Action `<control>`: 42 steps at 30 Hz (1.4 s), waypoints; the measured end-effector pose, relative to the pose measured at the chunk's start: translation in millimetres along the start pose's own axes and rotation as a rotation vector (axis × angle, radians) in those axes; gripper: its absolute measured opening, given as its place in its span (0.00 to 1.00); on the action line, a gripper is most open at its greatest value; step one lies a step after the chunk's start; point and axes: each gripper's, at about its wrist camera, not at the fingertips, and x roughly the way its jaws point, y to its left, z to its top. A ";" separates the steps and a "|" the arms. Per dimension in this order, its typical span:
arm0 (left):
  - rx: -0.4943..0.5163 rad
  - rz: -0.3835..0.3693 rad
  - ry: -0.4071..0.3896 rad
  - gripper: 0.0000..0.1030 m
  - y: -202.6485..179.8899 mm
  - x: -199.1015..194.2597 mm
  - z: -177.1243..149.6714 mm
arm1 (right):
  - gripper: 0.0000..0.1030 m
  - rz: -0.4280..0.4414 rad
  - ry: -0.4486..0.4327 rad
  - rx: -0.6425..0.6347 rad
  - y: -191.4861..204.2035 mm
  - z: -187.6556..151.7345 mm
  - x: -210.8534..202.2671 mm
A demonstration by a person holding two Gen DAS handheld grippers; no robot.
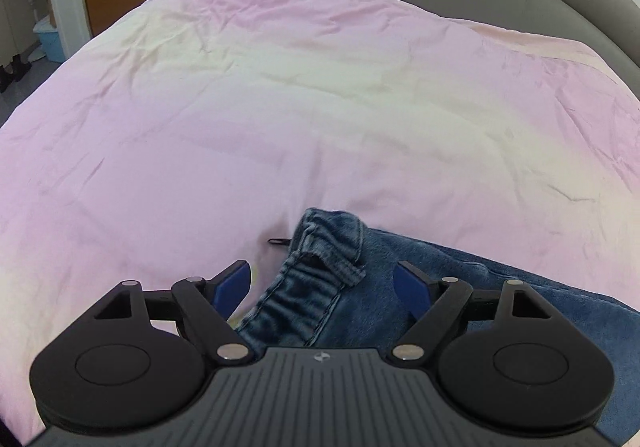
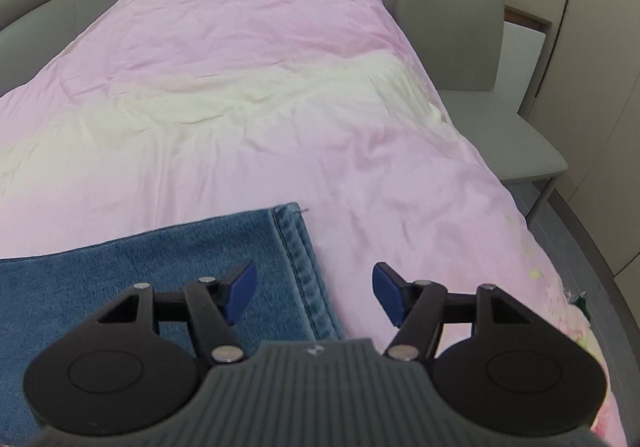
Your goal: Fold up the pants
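Both wrist views sit low, close over the pink bedspread (image 1: 280,107) (image 2: 260,87), facing its headboard end (shared: bedspread, pants (image 1: 460,287) (image 2: 140,259)).

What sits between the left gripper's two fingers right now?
In the left wrist view, the left gripper is open, and the jeans' bunched elastic waistband lies between its fingers, over the pink bedcover.

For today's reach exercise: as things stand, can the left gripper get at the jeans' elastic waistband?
Probably yes. The left gripper is open, its fingers set either side of the bunched waistband of the jeans. Nothing lies between them on the pink bedcover.
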 end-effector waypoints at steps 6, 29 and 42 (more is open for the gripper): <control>0.042 0.029 0.038 0.96 -16.5 30.1 3.4 | 0.59 0.038 0.011 -0.037 7.7 24.7 44.4; 0.049 0.121 -0.164 0.46 -32.3 4.1 6.1 | 0.11 -0.051 -0.103 -0.075 27.3 32.4 33.1; 0.118 0.240 -0.134 0.80 -40.4 39.8 3.9 | 0.32 -0.114 -0.034 -0.096 35.7 30.4 71.9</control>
